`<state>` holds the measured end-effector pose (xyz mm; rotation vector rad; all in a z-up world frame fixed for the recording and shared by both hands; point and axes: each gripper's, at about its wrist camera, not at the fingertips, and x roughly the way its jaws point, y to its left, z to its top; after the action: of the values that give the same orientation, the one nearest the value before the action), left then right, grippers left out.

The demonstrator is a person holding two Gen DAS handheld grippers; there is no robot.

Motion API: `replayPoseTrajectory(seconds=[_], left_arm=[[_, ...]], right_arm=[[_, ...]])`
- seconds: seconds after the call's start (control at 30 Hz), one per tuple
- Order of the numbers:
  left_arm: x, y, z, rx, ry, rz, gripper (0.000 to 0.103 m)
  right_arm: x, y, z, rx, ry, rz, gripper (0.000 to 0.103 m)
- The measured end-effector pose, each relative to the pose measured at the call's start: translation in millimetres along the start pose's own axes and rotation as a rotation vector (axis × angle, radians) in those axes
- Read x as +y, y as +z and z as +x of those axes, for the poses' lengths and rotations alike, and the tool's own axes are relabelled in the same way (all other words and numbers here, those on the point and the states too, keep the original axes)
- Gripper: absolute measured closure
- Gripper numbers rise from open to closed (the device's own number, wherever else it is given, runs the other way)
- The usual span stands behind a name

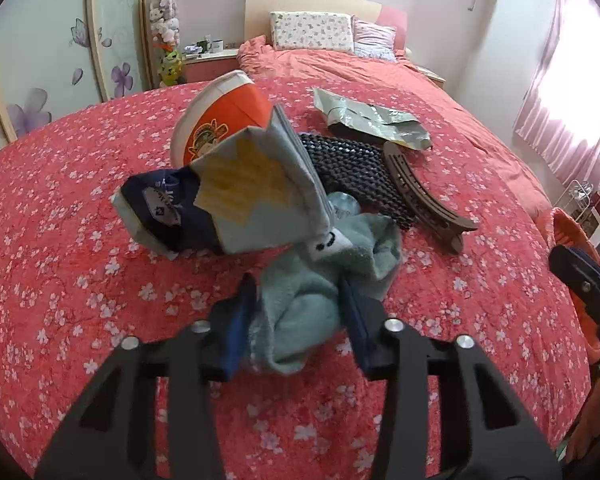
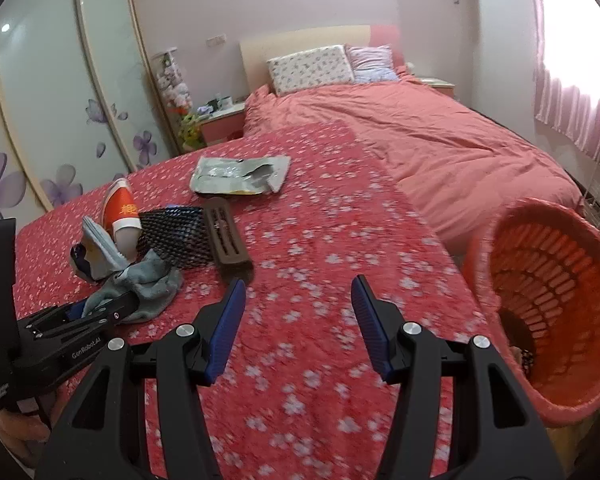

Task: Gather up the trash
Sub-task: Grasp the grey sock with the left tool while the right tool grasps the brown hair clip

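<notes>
A soft blue-green cloth (image 1: 320,300) is squeezed between the left gripper (image 1: 300,320) pads on the bed (image 1: 80,280), the right gripper (image 2: 298,328) is held wide apart, and the orange basket (image 2: 540,300) beside the bed looks nearly bare, so most trash is left.

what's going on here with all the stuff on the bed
A person with a gripper in each hand is collecting trash off a red floral bedspread. The left gripper is shut on a grey-green sock at the near edge of a pile holding a chip bag, an orange paper cup, black mesh, a brown clip and a silver wrapper. The right gripper is open and empty, beside an orange basket.
</notes>
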<state>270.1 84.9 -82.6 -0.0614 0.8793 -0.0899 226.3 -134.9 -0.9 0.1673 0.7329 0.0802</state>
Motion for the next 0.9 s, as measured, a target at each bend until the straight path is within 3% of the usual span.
replayPoseTrajectory(seconds=[0.27,0.67,0.73,0.8,0.9], left_arm=[[17,-11,-11,-0.008,-0.007,-0.035,0.065],[32,-20,-26,-0.006,-0.071,-0.104,0.063],[35,-20,-26,-0.001,-0.074,-0.108,0.066],[36,-21,-28,-0.004,-0.073,-0.109,0.077],[37,-22,-31,-0.006,-0.076,-0.11,0.08]], right_arm=[[24,6,33,0.077,0.058,-0.033,0.048],[45,19,74,0.172,0.076,-0.081,0.048],[49,18,77,0.174,0.076,-0.097,0.051],[52,18,77,0.177,0.085,-0.109,0.063],[56,16,75,0.176,0.08,-0.127,0.064]])
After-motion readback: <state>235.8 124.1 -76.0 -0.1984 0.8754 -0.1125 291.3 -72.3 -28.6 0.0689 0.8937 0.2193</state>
